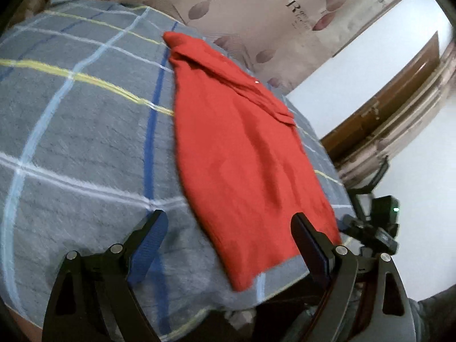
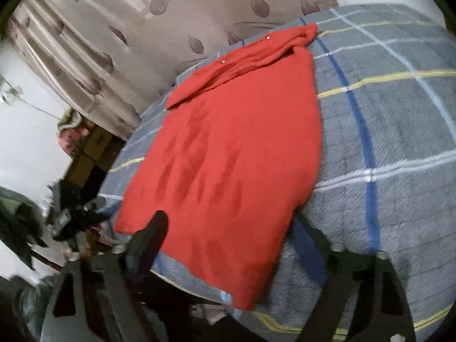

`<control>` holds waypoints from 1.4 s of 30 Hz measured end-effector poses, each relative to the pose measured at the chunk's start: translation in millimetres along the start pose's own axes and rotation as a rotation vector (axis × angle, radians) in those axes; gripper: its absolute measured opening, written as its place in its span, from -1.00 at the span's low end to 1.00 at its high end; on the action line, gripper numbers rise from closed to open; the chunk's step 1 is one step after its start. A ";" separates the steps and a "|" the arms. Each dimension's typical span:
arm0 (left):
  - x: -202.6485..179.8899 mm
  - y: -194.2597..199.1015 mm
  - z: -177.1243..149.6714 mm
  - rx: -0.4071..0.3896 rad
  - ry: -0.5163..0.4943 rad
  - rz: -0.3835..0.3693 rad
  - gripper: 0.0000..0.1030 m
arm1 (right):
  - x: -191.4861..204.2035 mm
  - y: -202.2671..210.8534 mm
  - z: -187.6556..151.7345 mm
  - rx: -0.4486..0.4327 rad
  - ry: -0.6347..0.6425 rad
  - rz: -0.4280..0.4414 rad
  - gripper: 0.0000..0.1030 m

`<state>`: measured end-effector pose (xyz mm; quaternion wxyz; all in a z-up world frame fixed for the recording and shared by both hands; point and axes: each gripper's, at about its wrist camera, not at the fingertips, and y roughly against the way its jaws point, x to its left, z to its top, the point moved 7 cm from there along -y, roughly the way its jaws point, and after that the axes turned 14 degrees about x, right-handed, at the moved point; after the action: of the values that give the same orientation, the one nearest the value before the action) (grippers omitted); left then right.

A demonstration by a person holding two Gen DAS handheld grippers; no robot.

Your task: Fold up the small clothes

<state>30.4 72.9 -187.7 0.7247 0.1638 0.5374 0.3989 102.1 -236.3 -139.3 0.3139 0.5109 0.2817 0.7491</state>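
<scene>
Leaf-patterned wall (image 1: 256, 8) backs our checked blanket (image 1: 85, 119); the red garment (image 1: 242, 148) lies flat on it. Left gripper (image 1: 228, 228) fingers are spread, empty. Right gripper (image 2: 230, 225) fingers are apart above the hem.

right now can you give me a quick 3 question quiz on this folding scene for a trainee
1. True or false: the red garment hangs in the air between the two grippers.
2. Multiple choice: what does the garment lie on? A) a wooden table B) a grey checked blanket C) a bare floor
3. Short answer: is either the left gripper or the right gripper clamped on the cloth?

Key
1. False. It lies spread flat, its collar at the far end.
2. B.
3. No. Both stand open at the garment's near edge, with no pad pressing on it.
</scene>
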 end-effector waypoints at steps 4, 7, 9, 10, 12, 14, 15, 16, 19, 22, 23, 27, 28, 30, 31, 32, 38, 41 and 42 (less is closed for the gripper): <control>-10.0 -10.3 2.4 -0.005 -0.004 -0.029 0.69 | -12.2 -1.7 -0.6 -0.020 -0.062 0.036 -0.23; -16.9 -19.5 7.1 0.021 -0.001 -0.077 0.69 | -15.4 -1.7 -0.9 -0.029 -0.092 0.065 -0.28; -21.6 -25.1 9.5 0.025 -0.019 -0.068 0.69 | -9.7 -4.5 -3.9 -0.020 -0.076 0.086 -0.27; -24.6 -27.2 9.8 0.024 -0.036 -0.051 0.69 | -7.9 -6.2 -5.5 -0.016 -0.072 0.105 -0.27; -27.9 -29.5 11.5 0.022 -0.056 -0.027 0.62 | -7.0 -8.8 -5.9 -0.013 -0.073 0.117 -0.29; -27.1 -36.1 10.7 0.038 -0.066 0.023 -0.21 | -6.1 -9.2 -4.4 -0.015 -0.072 0.121 -0.33; -21.0 -46.3 10.0 0.079 -0.049 0.070 -0.91 | -5.5 -10.7 -4.1 -0.013 -0.068 0.108 -0.36; -18.4 -46.7 9.5 0.063 -0.040 0.052 -0.91 | -5.6 -12.3 -4.0 -0.009 -0.064 0.096 -0.53; -22.3 -45.7 10.5 0.038 -0.061 0.105 -0.91 | -9.0 -19.7 -4.5 0.005 -0.072 0.086 -0.80; -43.1 -38.4 11.6 -0.010 -0.161 0.201 -0.91 | -5.4 -14.0 -3.4 -0.015 -0.064 0.094 -0.80; -48.8 -34.6 13.5 -0.026 -0.186 0.223 -0.91 | -3.4 -11.3 -2.3 -0.023 -0.063 0.103 -0.80; -76.8 -10.4 23.9 -0.119 -0.307 0.351 -0.91 | 13.5 3.7 7.2 -0.054 -0.049 0.166 -0.80; -83.0 -6.0 26.7 -0.139 -0.336 0.386 -0.91 | 17.7 6.8 9.7 -0.060 -0.045 0.177 -0.80; -94.9 1.4 31.4 -0.171 -0.387 0.446 -0.91 | 25.8 12.7 14.8 -0.070 -0.034 0.192 -0.80; -99.6 4.0 34.4 -0.183 -0.405 0.467 -0.91 | 29.8 16.3 17.8 -0.077 -0.030 0.204 -0.80; -101.7 6.9 35.5 -0.190 -0.415 0.483 -0.91 | 31.8 18.4 19.7 -0.081 -0.029 0.212 -0.80; -112.0 10.7 47.2 -0.218 -0.446 0.543 -0.91 | 39.2 35.5 33.4 -0.112 -0.011 0.223 -0.80; -112.7 9.4 51.0 -0.221 -0.442 0.558 -0.91 | 39.1 40.5 37.7 -0.124 -0.012 0.228 -0.80; -113.8 9.0 51.7 -0.223 -0.442 0.560 -0.91 | 39.4 42.2 39.3 -0.129 -0.013 0.230 -0.80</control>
<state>61.9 2.6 -88.9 0.6995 0.3068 0.2554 0.5928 120.3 -229.7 -72.3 0.2599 0.5234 0.1708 0.7933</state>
